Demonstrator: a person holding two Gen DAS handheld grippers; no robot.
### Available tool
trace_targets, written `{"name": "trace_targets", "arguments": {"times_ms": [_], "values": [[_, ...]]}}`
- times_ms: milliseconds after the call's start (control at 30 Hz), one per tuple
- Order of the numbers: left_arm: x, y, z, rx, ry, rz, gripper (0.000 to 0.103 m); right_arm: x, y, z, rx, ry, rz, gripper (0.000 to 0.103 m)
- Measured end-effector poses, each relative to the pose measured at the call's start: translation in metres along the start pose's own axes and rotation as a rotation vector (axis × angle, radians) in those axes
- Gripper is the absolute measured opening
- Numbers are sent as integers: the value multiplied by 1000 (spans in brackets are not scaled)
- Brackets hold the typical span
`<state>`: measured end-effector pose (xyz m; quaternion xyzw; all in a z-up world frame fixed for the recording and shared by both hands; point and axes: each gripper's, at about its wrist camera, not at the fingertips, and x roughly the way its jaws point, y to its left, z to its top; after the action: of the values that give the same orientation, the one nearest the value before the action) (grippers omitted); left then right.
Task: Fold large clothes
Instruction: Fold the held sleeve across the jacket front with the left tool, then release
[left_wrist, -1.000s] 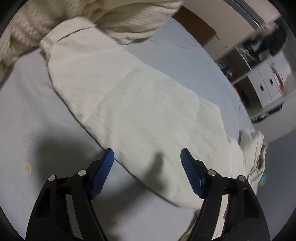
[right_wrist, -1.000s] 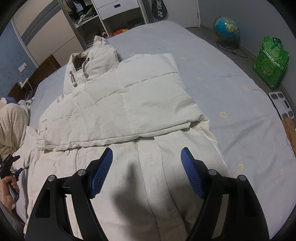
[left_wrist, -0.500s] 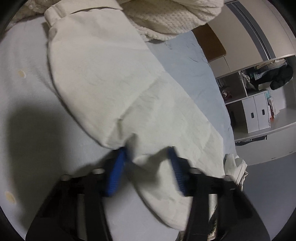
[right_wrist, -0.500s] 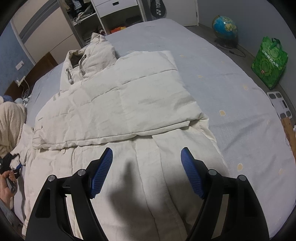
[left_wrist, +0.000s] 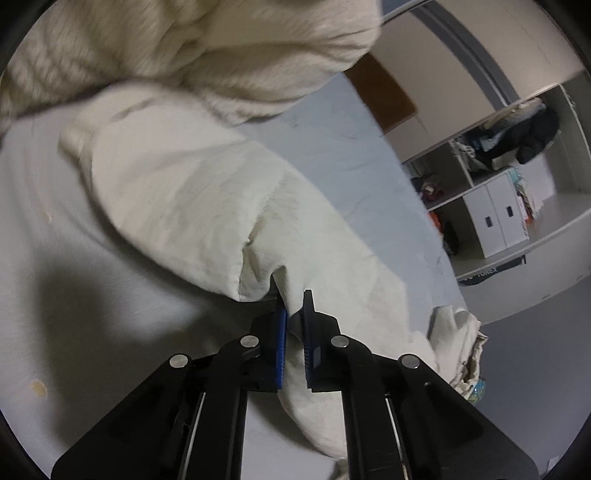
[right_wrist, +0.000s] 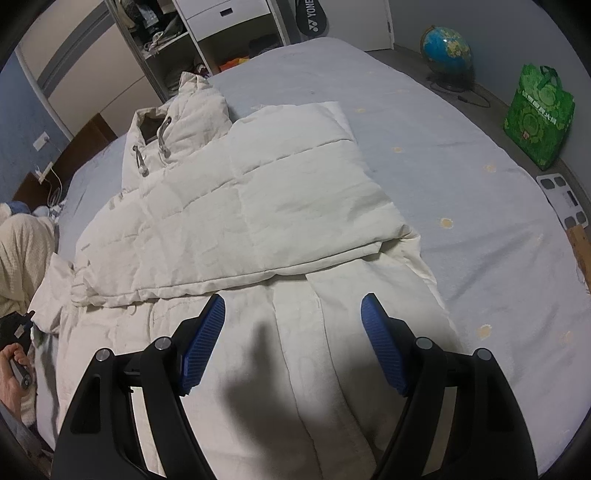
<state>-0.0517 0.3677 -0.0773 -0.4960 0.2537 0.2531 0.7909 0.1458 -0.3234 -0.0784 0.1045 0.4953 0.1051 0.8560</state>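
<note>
My left gripper (left_wrist: 293, 314) pinching the soft cream sleeve (left_wrist: 207, 206) of the quilted puffer jacket (right_wrist: 236, 206), my right gripper (right_wrist: 293, 332) spread wide above its hem, pale blue bed (right_wrist: 461, 177)

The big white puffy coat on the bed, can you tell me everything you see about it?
The coat is cream-white, quilted and puffy, lying flat on the pale blue bed. Its hood has grey drawstrings. One side is folded across the body. One sleeve stretches out, and the left gripper pinches a fold of it. The right gripper hovers open above the lower part.
</note>
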Motion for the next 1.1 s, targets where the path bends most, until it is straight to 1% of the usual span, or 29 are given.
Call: {"name": "trace_targets", "arguments": {"times_ms": [100,233,367,433,533,567,733,867,1033,1100], "values": [[-15,-20,-3,37,-17,-28,6,-1,-3,1,25,-6,16,72],[-31,-53,-12,120,-42,-65,6,-4,-5,1,45,-13,37,72],[-46,-87,-29,210,-60,-103,6,-6,-7,2,60,-22,56,72],[-49,-100,-38,245,-57,-118,5,-7,-8,2,70,-25,65,72],[-53,-124,-57,327,-45,-143,5,-9,-11,2,86,-32,81,72],[-55,-136,-68,370,-43,-154,5,-10,-11,2,90,-33,85,72],[-53,-172,-103,511,-20,-198,5,-13,-14,2,110,-41,105,72],[-43,-203,-143,654,27,-220,5,-14,-18,3,134,-46,121,72],[-19,-231,-199,804,105,-217,5,-16,-21,3,158,-54,139,72],[-9,-237,-215,840,129,-210,5,-17,-23,3,164,-54,147,72]]}}
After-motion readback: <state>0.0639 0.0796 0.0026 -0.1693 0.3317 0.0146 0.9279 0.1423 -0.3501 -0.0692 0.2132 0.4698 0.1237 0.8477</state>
